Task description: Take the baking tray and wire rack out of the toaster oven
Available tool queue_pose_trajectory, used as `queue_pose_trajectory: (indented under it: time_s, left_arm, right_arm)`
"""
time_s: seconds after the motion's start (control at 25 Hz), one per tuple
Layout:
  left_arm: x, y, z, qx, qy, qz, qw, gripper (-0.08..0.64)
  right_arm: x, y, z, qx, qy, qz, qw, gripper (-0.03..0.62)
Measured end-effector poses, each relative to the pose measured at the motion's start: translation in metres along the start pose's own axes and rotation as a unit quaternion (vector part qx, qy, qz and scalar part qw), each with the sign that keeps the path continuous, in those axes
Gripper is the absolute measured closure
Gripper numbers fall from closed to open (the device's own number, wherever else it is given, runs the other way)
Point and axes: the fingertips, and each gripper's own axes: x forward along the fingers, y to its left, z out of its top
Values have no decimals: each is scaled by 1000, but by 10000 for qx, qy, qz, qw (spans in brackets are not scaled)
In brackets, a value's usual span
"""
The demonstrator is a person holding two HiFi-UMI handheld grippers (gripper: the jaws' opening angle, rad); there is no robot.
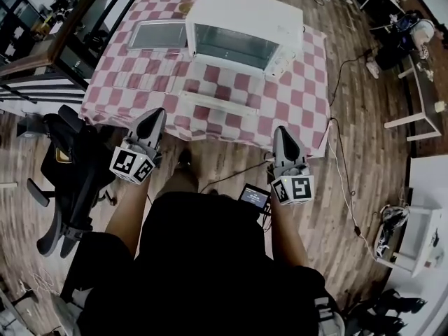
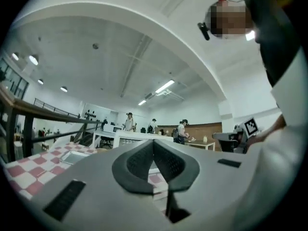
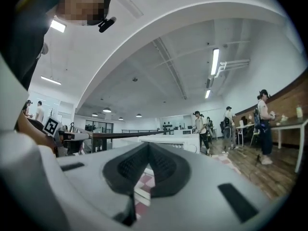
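The white toaster oven (image 1: 241, 30) stands on the checked table with its glass front facing me. To its left a grey baking tray (image 1: 157, 35) lies flat on the cloth. A pale rack-like strip (image 1: 218, 103) lies on the cloth in front of the oven. Both grippers hang over the floor short of the table's near edge, pointing level at it. My left gripper (image 1: 158, 115) is shut and holds nothing; the left gripper view shows its pads (image 2: 144, 160) meeting and the tray (image 2: 72, 156) beyond. My right gripper (image 1: 280, 134) is also shut and holds nothing, with the oven (image 3: 180, 141) ahead.
A black office chair (image 1: 70, 166) stands on the wood floor at my left. A dark railing (image 1: 42, 54) runs along the table's left side. Cables (image 1: 339, 166) trail on the floor to the right of the table. Several people stand at far tables.
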Motion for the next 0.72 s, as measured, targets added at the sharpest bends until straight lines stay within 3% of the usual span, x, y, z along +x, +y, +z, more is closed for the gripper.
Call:
queue_pose_trajectory:
  time_s: [0.16, 0.36, 0.6, 0.72]
  left_arm:
    - [-23, -57, 4, 515, -6, 123, 9986, 565]
    - [-50, -85, -8, 647, 275, 274, 9971, 565]
    - [-64, -110, -25, 1004, 648, -62, 9928, 565]
    - [-69, -113, -31, 856, 722, -158, 9936, 565]
  right_arm:
    - [-43, -1, -9, 49, 24, -45, 10000, 589]
    - [-72, 22, -27, 198, 141, 89, 9997, 589]
    - [-94, 43, -42, 236, 372, 62, 9990, 589]
    - [-100, 53, -41, 236, 427, -22, 9988, 589]
